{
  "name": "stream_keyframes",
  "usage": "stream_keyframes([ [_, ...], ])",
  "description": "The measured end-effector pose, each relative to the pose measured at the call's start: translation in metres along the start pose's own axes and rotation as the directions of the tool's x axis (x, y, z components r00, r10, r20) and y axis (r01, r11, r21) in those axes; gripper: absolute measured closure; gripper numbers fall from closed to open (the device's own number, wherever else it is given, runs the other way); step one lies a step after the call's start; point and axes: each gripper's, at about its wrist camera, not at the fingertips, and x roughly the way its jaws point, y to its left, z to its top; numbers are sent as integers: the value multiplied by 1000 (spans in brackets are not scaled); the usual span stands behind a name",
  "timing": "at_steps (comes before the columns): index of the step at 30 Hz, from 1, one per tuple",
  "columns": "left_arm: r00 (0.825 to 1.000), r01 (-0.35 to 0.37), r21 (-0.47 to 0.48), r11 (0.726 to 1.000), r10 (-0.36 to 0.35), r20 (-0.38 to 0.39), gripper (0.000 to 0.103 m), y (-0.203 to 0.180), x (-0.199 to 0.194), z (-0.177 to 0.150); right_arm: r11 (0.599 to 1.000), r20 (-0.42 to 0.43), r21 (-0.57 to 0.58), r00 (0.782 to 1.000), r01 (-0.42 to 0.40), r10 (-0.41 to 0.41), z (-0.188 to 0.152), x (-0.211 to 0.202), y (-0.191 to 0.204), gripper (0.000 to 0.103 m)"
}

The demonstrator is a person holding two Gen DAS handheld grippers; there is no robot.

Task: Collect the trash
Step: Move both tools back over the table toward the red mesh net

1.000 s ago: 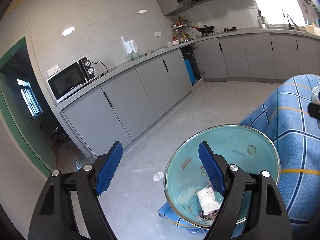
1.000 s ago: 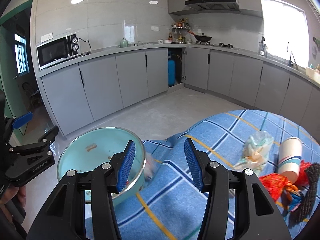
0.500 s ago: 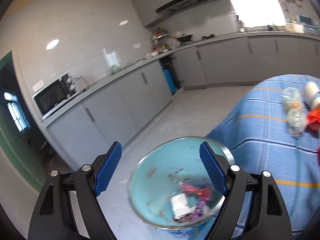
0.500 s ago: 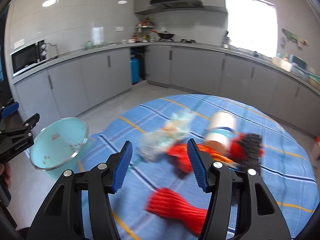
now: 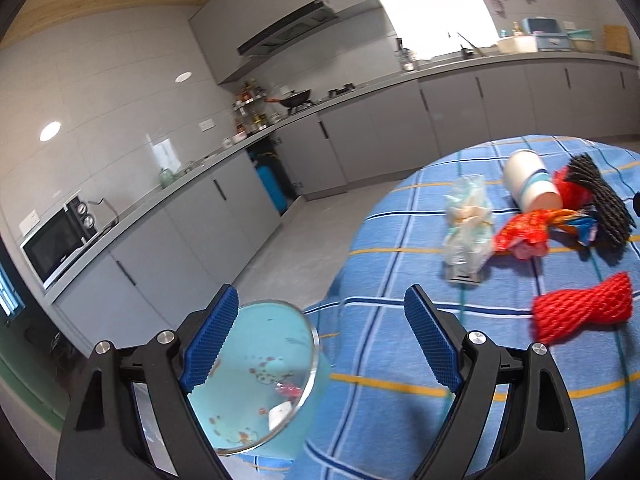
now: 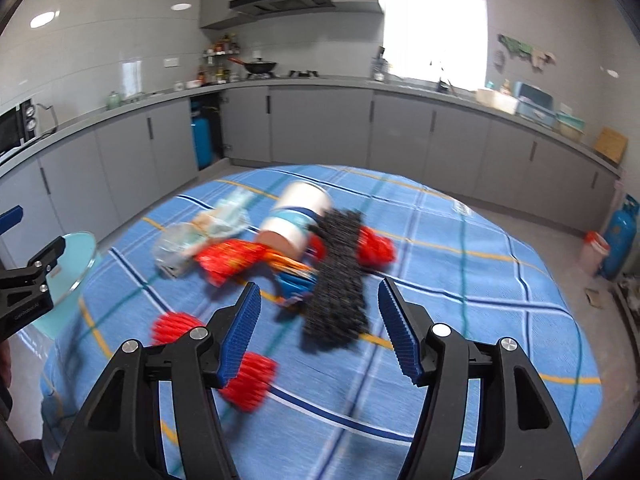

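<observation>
A light blue trash bin (image 5: 256, 380) with a few scraps inside stands at the table's left edge; it also shows in the right wrist view (image 6: 76, 258). Trash lies on the blue checked tablecloth (image 5: 400, 360): a clear plastic bag (image 5: 468, 228), a paper cup (image 5: 530, 186) on its side, a red wrapper (image 5: 524, 232), black foam netting (image 5: 600, 200) and red foam netting (image 5: 580, 312). My left gripper (image 5: 316, 344) is open and empty above the bin and table edge. My right gripper (image 6: 318, 330) is open and empty, just in front of the black netting (image 6: 338, 280) and cup (image 6: 296, 216).
Grey kitchen cabinets (image 6: 320, 128) and a counter run along the walls, with a microwave (image 5: 56, 240) at the left. A blue gas cylinder (image 6: 618, 236) stands on the floor at the right. The table edge drops to the grey floor (image 5: 296, 240) on the left.
Both grippers have swung right, away from the bin and toward the trash pile. The right gripper now faces the cup and black netting. Both stayed open.
</observation>
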Motion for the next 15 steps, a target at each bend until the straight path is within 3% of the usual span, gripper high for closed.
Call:
stream_keyframes([
  [8,995,96,47,994,-98,22,19,-47,-8,14,999,-30,22,998,47,-46,-12,1,-27,42],
  [15,978,203,103,974,-207,23,18,-97,-17,21,995,-59,58,995,82,-79,-31,-3,-58,41],
])
